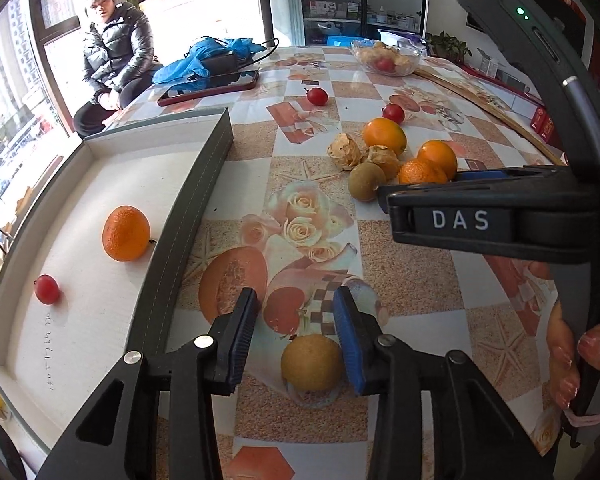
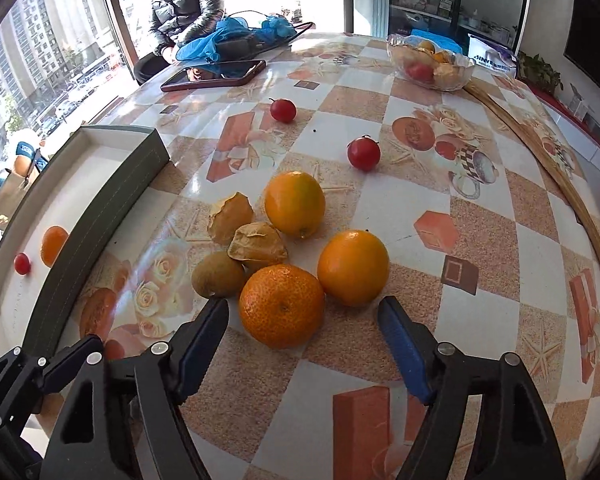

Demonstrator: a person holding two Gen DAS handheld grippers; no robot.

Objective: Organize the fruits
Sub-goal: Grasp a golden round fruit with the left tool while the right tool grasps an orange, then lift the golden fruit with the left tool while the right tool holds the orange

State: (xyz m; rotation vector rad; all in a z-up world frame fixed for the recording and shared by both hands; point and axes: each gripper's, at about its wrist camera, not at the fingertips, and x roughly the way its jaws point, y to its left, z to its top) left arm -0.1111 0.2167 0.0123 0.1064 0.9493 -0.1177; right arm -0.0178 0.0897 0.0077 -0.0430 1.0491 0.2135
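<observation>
A yellow-brown round fruit [image 1: 311,362] lay on the desk [image 1: 412,280] between the open fingers of your left gripper [image 1: 296,340], touching the blue pad. Your right gripper [image 2: 302,322] gaped around a mandarin [image 2: 282,306] in the fruit cluster beside the tray [image 1: 188,216].

Orange mandarin [image 2: 282,306] – red tomato [image 2: 363,153] – checkered floral tablecloth [image 2: 480,240].

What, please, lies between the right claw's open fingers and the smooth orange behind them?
In the right wrist view, the rough-skinned mandarin sits just ahead of the right claw, partly in front of the smooth orange.
</observation>
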